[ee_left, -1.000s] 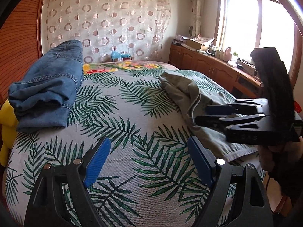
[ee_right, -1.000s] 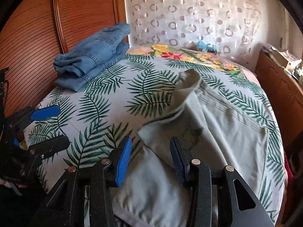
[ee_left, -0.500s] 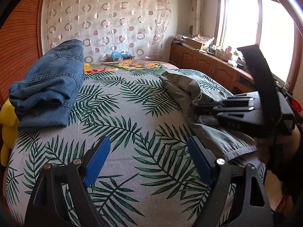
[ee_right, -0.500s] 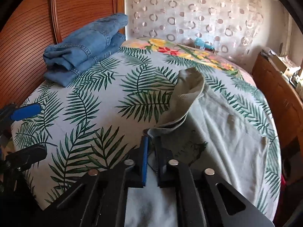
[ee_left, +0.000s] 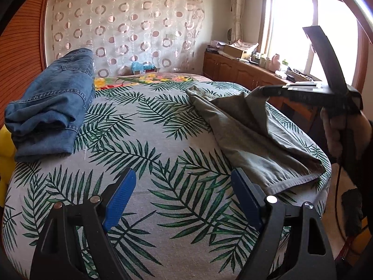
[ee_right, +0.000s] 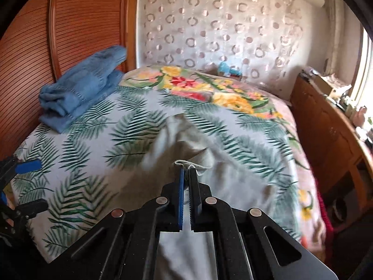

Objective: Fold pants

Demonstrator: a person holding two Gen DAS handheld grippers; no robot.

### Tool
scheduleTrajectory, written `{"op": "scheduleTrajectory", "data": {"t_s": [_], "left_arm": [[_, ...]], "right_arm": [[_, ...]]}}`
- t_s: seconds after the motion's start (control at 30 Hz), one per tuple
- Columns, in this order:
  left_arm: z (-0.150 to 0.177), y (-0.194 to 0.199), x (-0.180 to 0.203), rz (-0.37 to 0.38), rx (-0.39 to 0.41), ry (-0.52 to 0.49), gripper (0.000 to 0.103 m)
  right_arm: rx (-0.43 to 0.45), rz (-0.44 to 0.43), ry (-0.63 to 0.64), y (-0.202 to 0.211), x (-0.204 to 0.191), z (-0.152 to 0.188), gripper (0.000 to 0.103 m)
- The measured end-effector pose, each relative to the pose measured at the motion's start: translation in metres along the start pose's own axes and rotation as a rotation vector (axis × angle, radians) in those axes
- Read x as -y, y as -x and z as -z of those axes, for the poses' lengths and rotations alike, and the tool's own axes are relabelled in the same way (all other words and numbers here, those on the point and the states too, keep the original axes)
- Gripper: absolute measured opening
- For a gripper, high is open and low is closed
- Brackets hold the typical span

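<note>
left claw (ee_left: 184, 198): spread wide, nothing between its blue pads; it hangs over the near part of the bed, bare leaf-print cover below it.
right claw (ee_right: 186, 171): pressed together on an edge of the pants; a fold of cloth with a pale stitched rim sticks out just past the tips. In the left wrist view it shows from the side, high at the right, with the cloth hanging from it.
hand (ee_left: 335, 128): grips the handle of the right claw, at the right edge of the left wrist view.
pants (ee_left: 254, 137): grey-green, on the right half of the bed; one edge is lifted off the cover by the right claw, the rest drapes down and lies spread toward the near right corner. A far end lies crumpled near the middle of the bed.
bed (ee_left: 149, 144): covered with a grey sheet printed with green fern leaves; a flowered strip runs across the far end.
jeans (ee_left: 53, 107): blue, folded in a stack at the far left of the bed, well apart from the pants, beside the wooden panel.
curtain (ee_left: 126, 35): pale, with ring shapes, behind the bed.
cabinet (ee_left: 237, 72): brown wood, under the window at the right, small things on top.
</note>
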State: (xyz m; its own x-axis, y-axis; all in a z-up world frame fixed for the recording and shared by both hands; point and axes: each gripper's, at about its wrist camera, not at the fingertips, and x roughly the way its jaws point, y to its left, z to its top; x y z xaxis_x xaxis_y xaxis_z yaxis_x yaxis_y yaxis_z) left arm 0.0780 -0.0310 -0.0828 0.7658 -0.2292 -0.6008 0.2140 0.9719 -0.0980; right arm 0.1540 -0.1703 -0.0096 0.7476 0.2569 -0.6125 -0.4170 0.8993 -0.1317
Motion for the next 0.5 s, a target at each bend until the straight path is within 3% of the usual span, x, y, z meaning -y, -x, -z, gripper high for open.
{"op": "scheduleTrajectory", "data": {"t_s": [0.23, 0.5], "left_arm": [[0.002, -0.001, 0.001, 0.001, -0.007, -0.001, 0.084], [0.003, -0.001, 0.002, 0.0, -0.008, -0.002, 0.084]], "right_arm": [[-0.012, 0.09, -0.014, 0.002, 0.03, -0.006, 0.003], [0.0, 0.164, 0.015, -0.001, 0.037, -0.015, 0.003]]}}
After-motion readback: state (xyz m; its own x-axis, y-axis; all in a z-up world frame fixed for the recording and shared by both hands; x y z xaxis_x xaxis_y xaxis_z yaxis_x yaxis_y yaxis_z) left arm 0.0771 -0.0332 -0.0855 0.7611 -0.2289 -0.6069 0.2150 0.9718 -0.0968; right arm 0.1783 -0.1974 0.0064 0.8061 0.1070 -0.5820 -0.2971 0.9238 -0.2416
